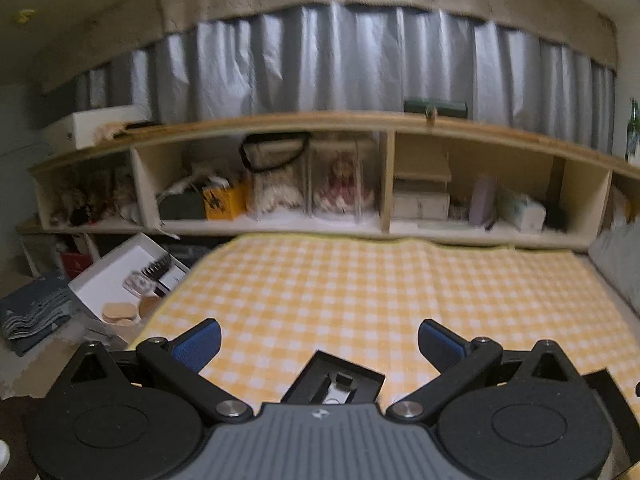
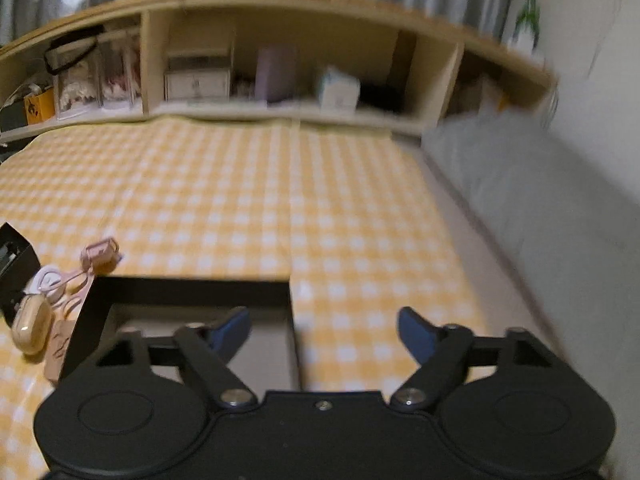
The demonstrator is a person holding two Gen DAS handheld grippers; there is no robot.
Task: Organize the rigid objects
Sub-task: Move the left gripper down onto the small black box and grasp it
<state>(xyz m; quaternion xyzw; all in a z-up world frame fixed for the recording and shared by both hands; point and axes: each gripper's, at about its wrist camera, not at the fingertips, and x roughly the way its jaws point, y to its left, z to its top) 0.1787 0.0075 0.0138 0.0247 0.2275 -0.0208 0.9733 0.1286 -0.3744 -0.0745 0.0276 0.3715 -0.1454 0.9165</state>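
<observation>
My left gripper (image 1: 319, 340) is open and empty above the yellow checked cloth (image 1: 340, 292). A small black tray (image 1: 334, 380) holding a small metal item lies just under it. My right gripper (image 2: 323, 330) is open and empty; its left finger hangs over a black open box (image 2: 192, 292) with a grey inside. Left of that box lie a beige earbud case (image 2: 31, 326), a pink cable with a clip (image 2: 76, 270) and a tan flat piece (image 2: 60, 350). Another black box edge (image 2: 14, 256) shows at the far left.
A long wooden shelf (image 1: 320, 120) full of boxes and dolls runs along the back. A white box (image 1: 128, 276) with a brush and wooden discs sits off the cloth at the left. A grey cushion (image 2: 520, 176) lines the right wall.
</observation>
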